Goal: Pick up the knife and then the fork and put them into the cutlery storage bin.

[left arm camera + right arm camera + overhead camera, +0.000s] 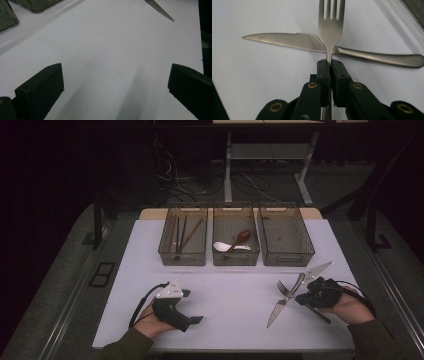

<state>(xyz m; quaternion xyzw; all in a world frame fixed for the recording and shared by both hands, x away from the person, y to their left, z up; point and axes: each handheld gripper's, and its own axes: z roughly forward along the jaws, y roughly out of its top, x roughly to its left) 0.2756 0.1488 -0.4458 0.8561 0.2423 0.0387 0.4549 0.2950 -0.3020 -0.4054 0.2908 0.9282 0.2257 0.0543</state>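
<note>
A steel fork point(331, 22) is clamped by its neck between the jaws of my right gripper point(329, 63), tines pointing away. The fork crosses over a serrated steel knife point(294, 41) that lies flat on the white table. In the high view the right gripper point(299, 297) sits at the table's right front, with the fork point(284, 289) sticking out to its left over the knife point(286, 301). My left gripper point(192, 306) rests at the left front, its jaws wide apart with nothing between them. In its own view the left gripper point(116, 72) faces bare tabletop, and the knife tip point(160, 10) shows far off.
Three clear bins stand in a row at the back: the left bin point(183, 257) holds chopsticks point(182, 232), the middle bin point(236, 259) a white spoon point(222, 246) and a red-brown spoon point(240, 238), and the right bin point(287, 257) shows nothing inside. White table surface point(230, 290) lies between the hands.
</note>
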